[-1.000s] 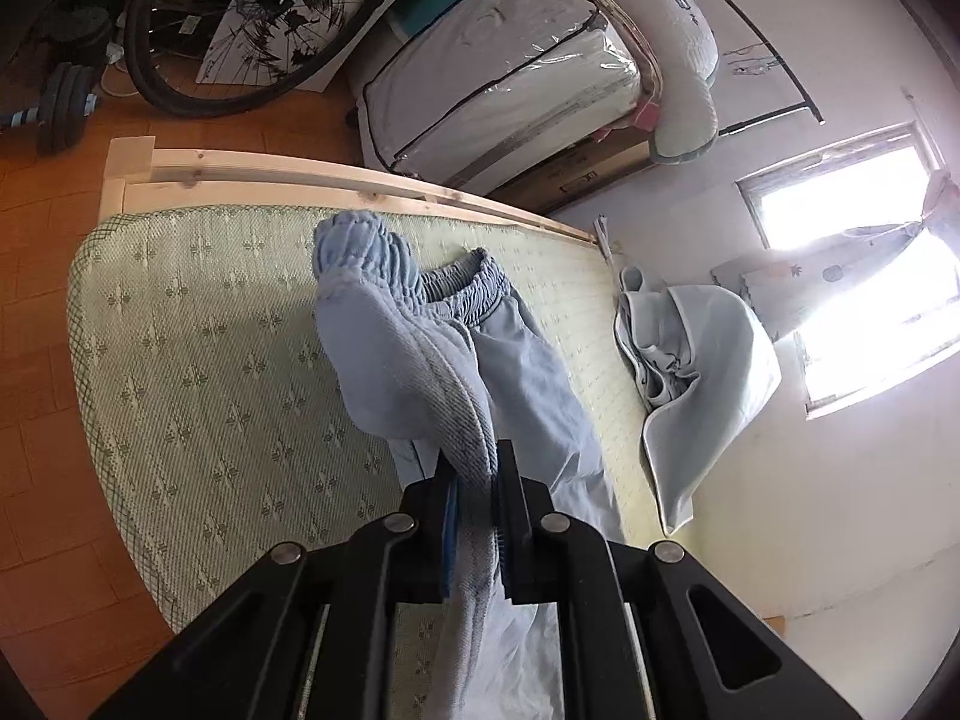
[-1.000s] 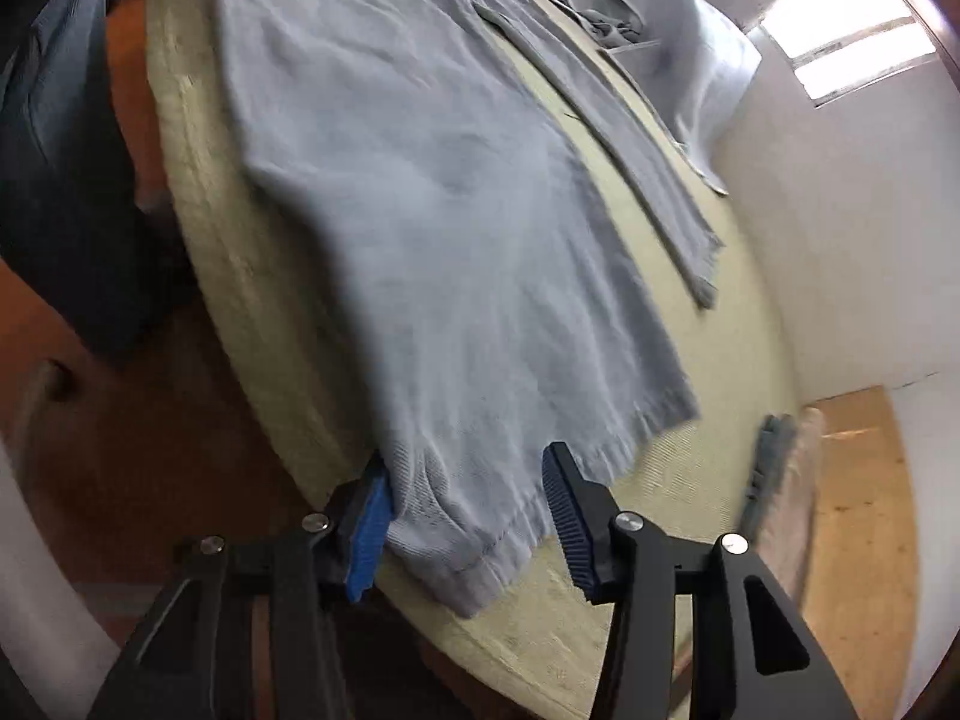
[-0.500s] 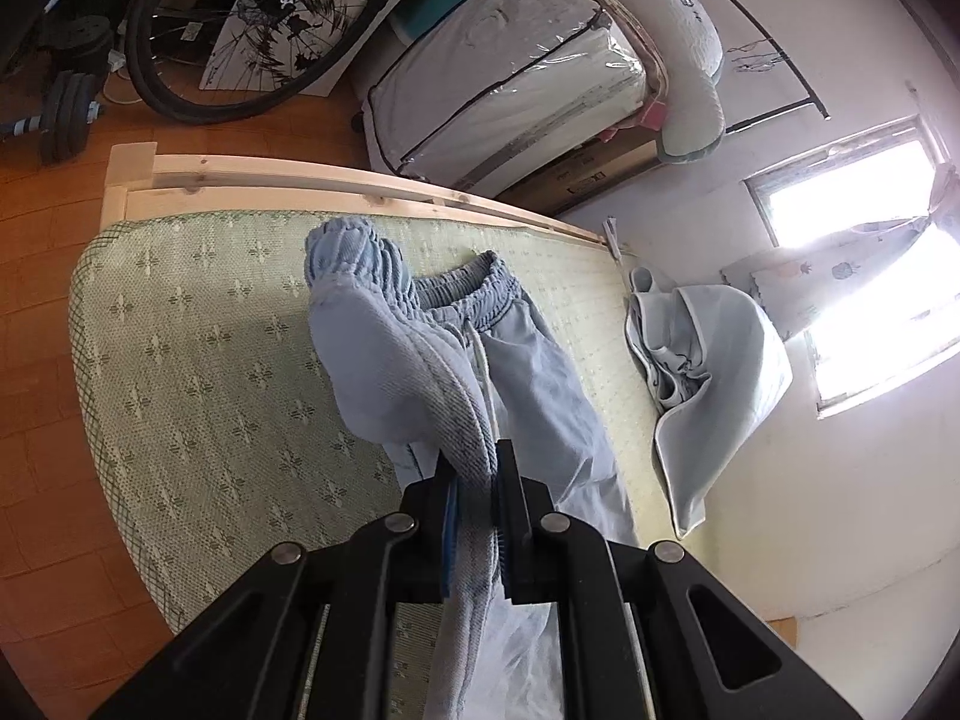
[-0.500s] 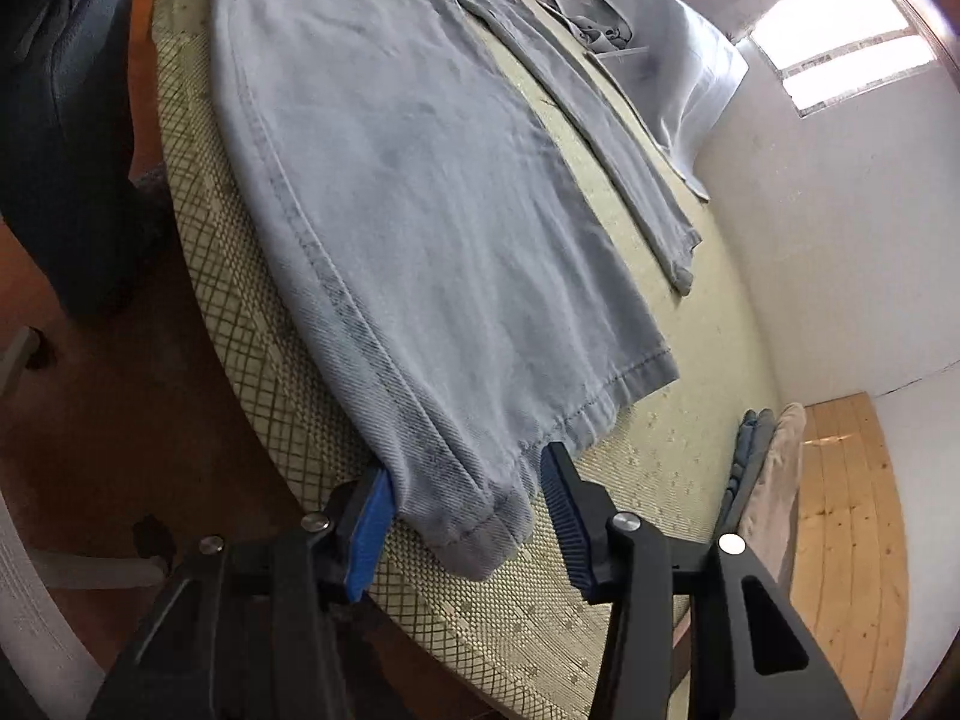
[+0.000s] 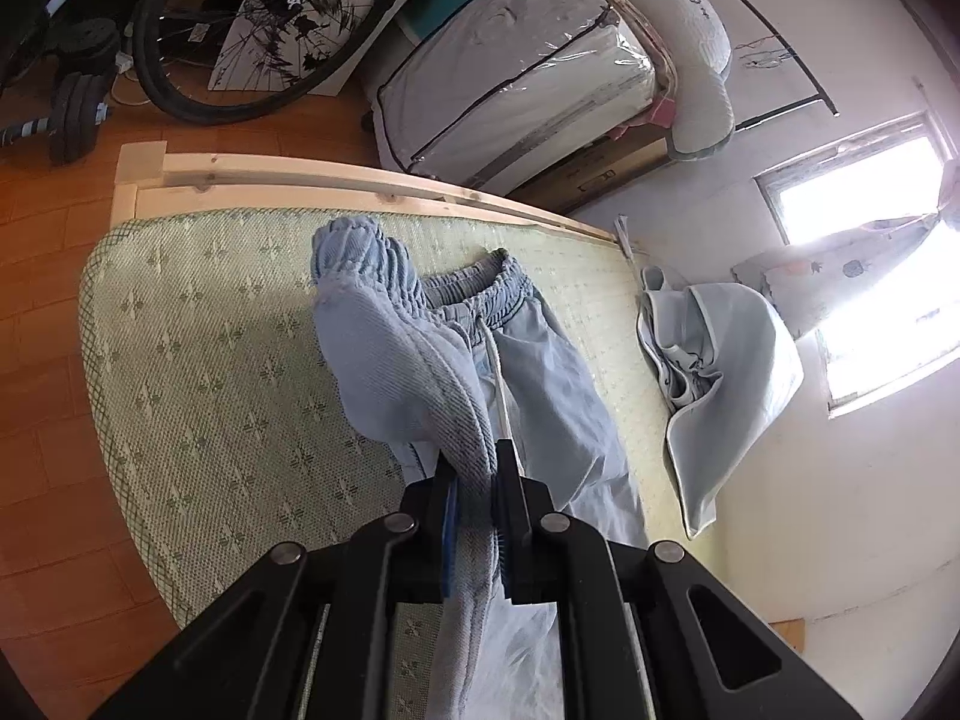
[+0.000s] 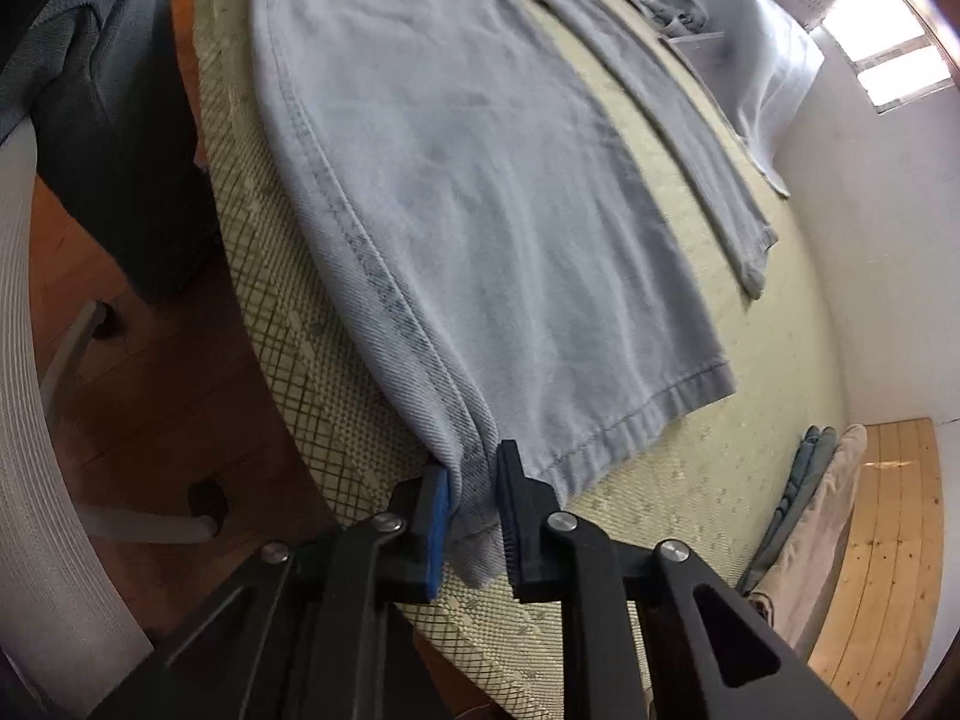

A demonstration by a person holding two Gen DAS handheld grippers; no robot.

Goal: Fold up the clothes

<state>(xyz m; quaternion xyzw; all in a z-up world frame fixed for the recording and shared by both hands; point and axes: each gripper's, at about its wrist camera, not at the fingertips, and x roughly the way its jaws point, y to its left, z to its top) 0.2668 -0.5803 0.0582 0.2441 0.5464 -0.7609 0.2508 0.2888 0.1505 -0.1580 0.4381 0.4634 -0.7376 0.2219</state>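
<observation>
Denim trousers (image 5: 420,372) between both hand-held grippers

Home bedroom; mat-covered bed (image 5: 198,396), bicycle wheel (image 5: 264,30), dumbbell (image 5: 75,114), window (image 5: 864,204)

**Cloth, straw weave, bare wood and black plastic**

The pale blue trousers (image 5: 414,372) are matt twill cloth with a gathered elastic waistband (image 5: 480,294). The bed mat (image 5: 198,372) looks like rough woven straw. The bed frame (image 5: 336,180) is unfinished light wood. The right gripper (image 6: 474,504) is matt black plastic with shiny metal screws.
</observation>
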